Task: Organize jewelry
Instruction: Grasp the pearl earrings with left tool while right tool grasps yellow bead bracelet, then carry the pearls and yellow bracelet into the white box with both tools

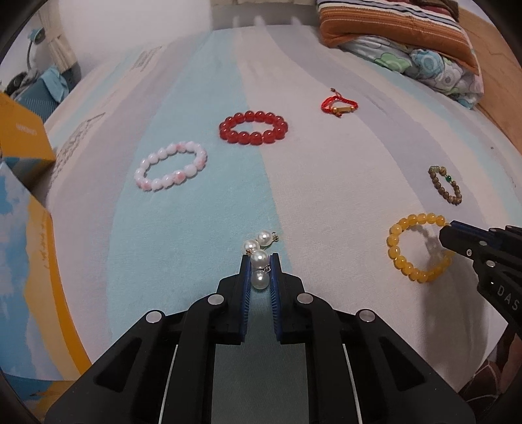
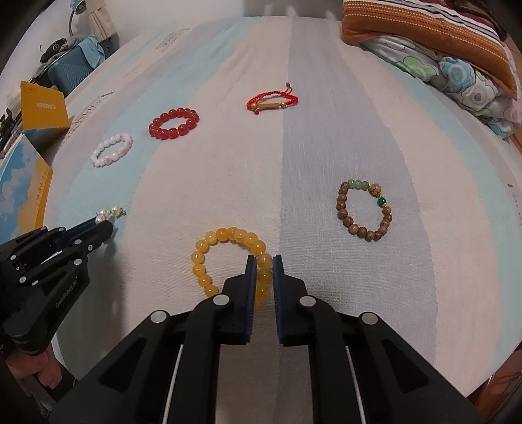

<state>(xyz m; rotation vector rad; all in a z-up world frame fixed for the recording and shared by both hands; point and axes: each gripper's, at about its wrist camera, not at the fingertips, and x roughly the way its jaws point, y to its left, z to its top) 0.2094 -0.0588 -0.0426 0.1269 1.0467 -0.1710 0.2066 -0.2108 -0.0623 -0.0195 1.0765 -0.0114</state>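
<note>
Striped bedding (image 1: pixel 195 202) in pale blue, white and grey covered the bed, with a yellow box (image 1: pixel 23 137) at its left edge. Left to right lay a pink bracelet (image 1: pixel 170 170), a red bracelet (image 1: pixel 253 127) and a red cord bracelet (image 1: pixel 338 105). Nearer, the left gripper (image 1: pixel 260 265) was clenched on a pearl bracelet (image 1: pixel 260 257), and the right gripper (image 2: pixel 264 265) clamped a yellow bracelet (image 2: pixel 208 261). A brown bracelet (image 2: pixel 364 209) lay rightmost.

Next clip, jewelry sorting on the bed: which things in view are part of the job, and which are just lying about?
Part of the job:
pearl piece, in the left gripper
yellow bracelet, in the right gripper
pink-white bracelet
red bead bracelet
red cord bracelet
brown bead bracelet

Lying about:
striped pillow
floral quilt
yellow boxes
</note>
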